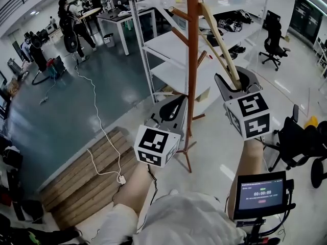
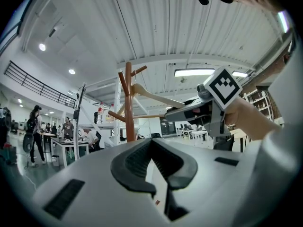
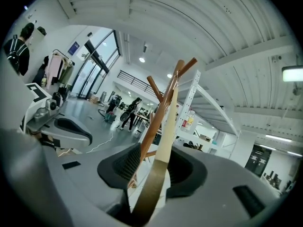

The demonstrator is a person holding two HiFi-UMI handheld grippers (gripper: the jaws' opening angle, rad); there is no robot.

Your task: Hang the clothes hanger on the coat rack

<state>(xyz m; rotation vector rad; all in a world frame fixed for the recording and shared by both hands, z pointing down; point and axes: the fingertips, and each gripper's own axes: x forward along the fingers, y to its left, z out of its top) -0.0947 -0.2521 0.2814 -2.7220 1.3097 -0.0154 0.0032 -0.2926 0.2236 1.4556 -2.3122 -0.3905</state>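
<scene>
1. The right gripper (image 3: 154,167) has its fingers apart, and the arm of the wooden clothes hanger (image 1: 219,40) lies loose between them. I think that pulling back carelessly toward 5 o'clock could catch the arm and drag the hook off.
2. If the hook sits shallow, the freed hanger may swing and slip.
3. The left gripper (image 1: 172,108) has its fingers closed on nothing.
4. The hanger is pale, slim, curved wood. In the left gripper view its hook seems to sit over a top peg of the brown coat rack (image 1: 192,60), and its arm slopes toward 4 o'clock.

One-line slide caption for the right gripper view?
Wooden hanger between open jaws of the right gripper, coat rack ahead.
</scene>
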